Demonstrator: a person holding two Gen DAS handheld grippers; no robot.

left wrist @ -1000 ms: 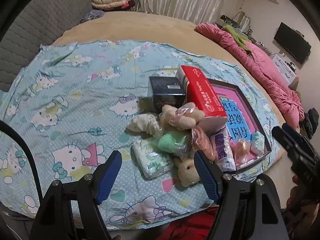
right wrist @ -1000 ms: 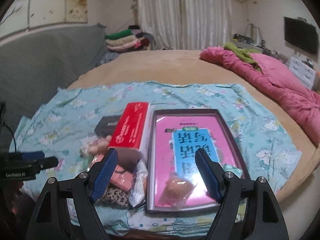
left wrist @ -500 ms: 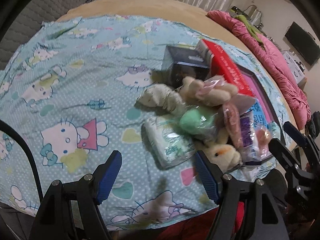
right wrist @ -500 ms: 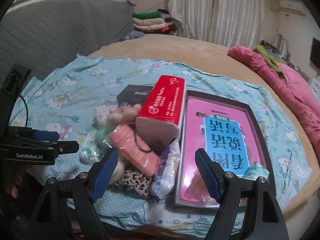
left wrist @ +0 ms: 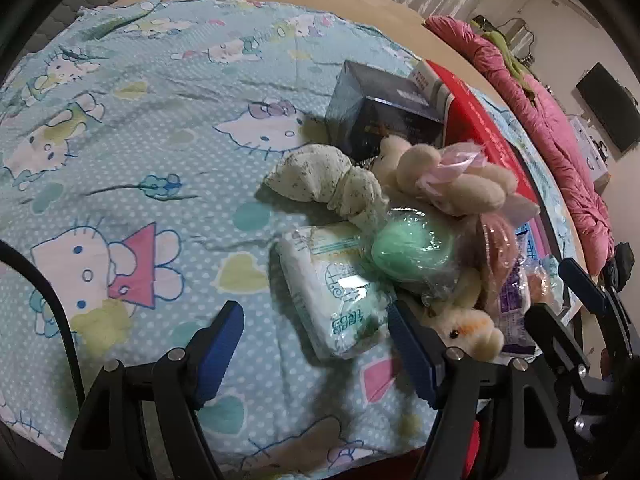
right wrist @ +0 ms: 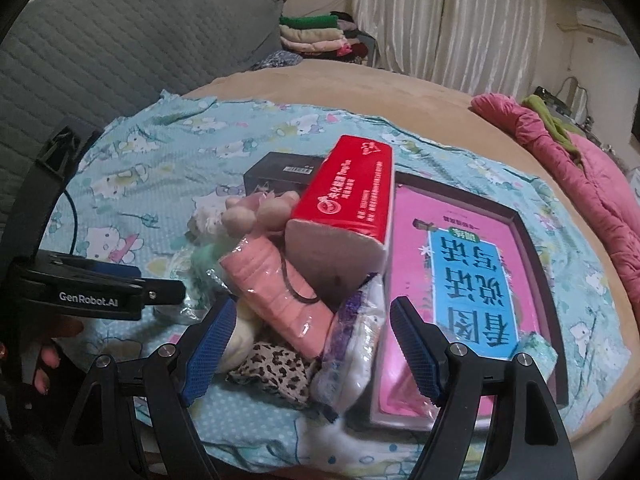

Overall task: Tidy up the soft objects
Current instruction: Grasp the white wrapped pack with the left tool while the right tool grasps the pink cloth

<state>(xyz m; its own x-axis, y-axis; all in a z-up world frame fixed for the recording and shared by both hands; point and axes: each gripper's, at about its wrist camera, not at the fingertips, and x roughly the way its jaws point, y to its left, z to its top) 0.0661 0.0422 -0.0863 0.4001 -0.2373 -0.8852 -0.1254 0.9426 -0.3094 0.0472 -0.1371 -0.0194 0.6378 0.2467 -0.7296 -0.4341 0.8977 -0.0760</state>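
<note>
A heap of soft things lies on a blue cartoon-cat sheet [left wrist: 120,168]: a white tissue pack [left wrist: 332,300], a green ball in plastic [left wrist: 412,252], a speckled cloth bundle [left wrist: 328,180], a cream plush [left wrist: 448,180], a small cream toy [left wrist: 468,328]. My left gripper [left wrist: 316,344] hangs open just in front of the tissue pack, nothing between its fingers. In the right wrist view, a wrapped pink cloth [right wrist: 280,288], a purple-white pack [right wrist: 352,336] and a leopard-print piece [right wrist: 276,368] lie at my open right gripper [right wrist: 308,352], untouched. The left gripper [right wrist: 100,288] shows at the left.
A red tissue box [right wrist: 348,200] leans on a dark box [right wrist: 276,176]. A dark tray [right wrist: 540,280] holds a pink and blue book [right wrist: 460,264]. A pink quilt [right wrist: 580,176] lies at the bed's right side. Folded clothes [right wrist: 312,32] are stacked beyond the bed.
Both grippers have come down and closer to the heap, which now looms larger in both views. The right view has swung left, from the tray to the soft pile. Both sets of jaws stayed open.
</note>
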